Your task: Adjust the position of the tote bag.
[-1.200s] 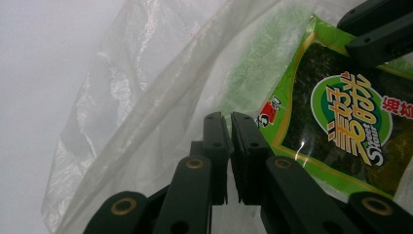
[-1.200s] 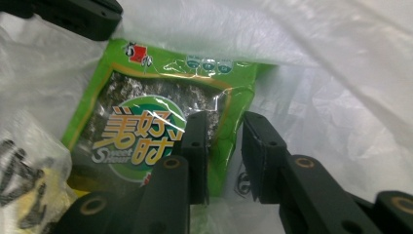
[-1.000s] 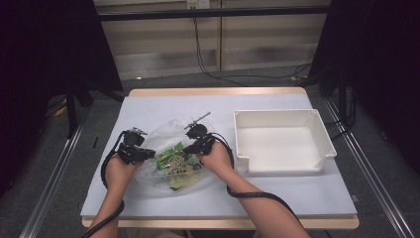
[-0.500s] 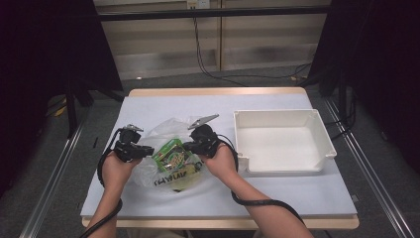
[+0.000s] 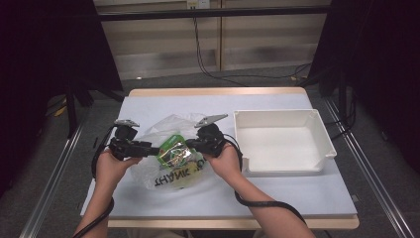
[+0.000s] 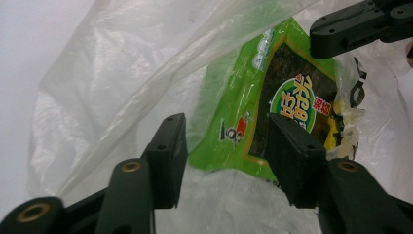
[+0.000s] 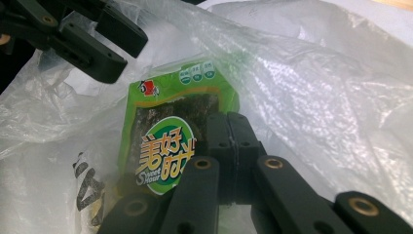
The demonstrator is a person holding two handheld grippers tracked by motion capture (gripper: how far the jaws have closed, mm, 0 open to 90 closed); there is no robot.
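left gripper (image 5: 148, 148): in your left hand, jaws spread about halfway and just been opening. In the left gripper view (image 6: 225, 146) the two pads stand apart on either side of the packet's lower edge, neither pressing on it. Nothing pinched.
right gripper (image 5: 194, 144): in your right hand, jaws pressed together. In the right gripper view (image 7: 233, 146) the pads meet at the right edge of the packet; they look clamped on it, possibly with a fold of bag film in the pinch too, can't separate the two.
snack packet (image 5: 172, 149): green, dark panel and round label on the front. Sits between your two grippers at the bag's mouth, partly out of the film. Clear in the left gripper view (image 6: 272, 97) and the right gripper view (image 7: 170, 131).
plastic bag (image 5: 173, 173): thin, clear, crumpled, black lettering on it. Lies on the table in front of you, under and around the packet; the film bunches up behind the packet.
white bin (image 5: 317, 129): on the table to your right, apart from the bag, near your right wrist.
table (image 5: 158, 101): light top, bag left of centre.
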